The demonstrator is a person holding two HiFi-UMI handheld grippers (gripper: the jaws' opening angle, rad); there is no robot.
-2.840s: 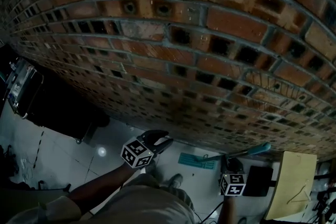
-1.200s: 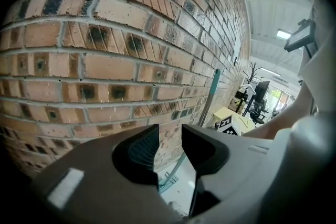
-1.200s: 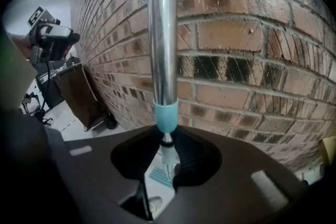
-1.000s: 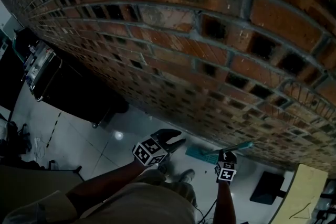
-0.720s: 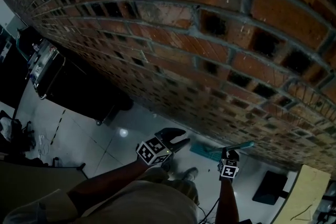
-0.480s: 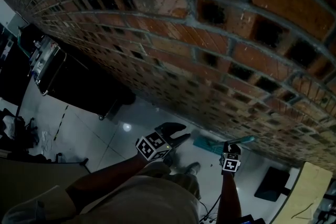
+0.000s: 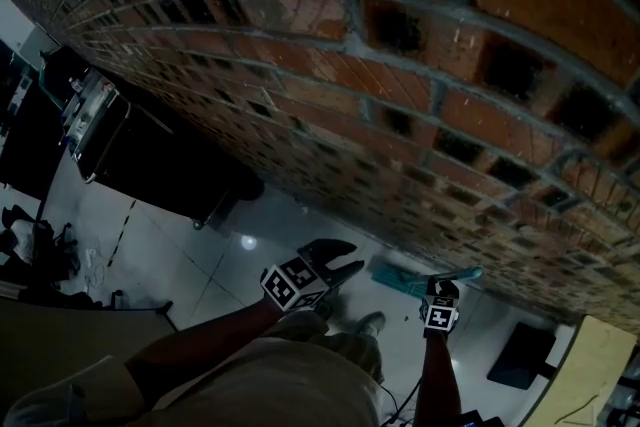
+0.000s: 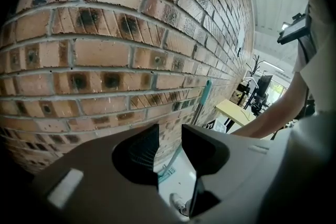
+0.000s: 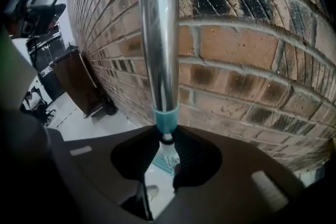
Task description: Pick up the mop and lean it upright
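Note:
The mop stands nearly upright along the brick wall [image 7: 400, 65]. In the right gripper view its silver pole [image 9: 157, 34] rises from a teal collar [image 9: 165, 119], and my right gripper [image 9: 167, 145] is shut on the pole just below that collar. The teal mop head [image 7: 398, 273] rests on the floor at the wall's foot. From the head view the right gripper [image 7: 441, 289] sits under the teal handle end [image 7: 462, 272]. My left gripper [image 7: 335, 265] hangs open and apart from the mop. Its jaws [image 8: 169, 148] hold nothing, and the pole [image 8: 202, 102] shows beyond them.
A black wheeled case [image 7: 150, 165] stands against the wall to the left. At the right are a pale yellow table [image 7: 592, 365] and a black object [image 7: 522, 353] on the floor. The person's shoe [image 7: 366, 323] is on the glossy tiles below the grippers.
The mop handle, which slanted out to the right, now looks shorter and steeper beside the wall. The right gripper stays shut on it. The left gripper has barely shifted.

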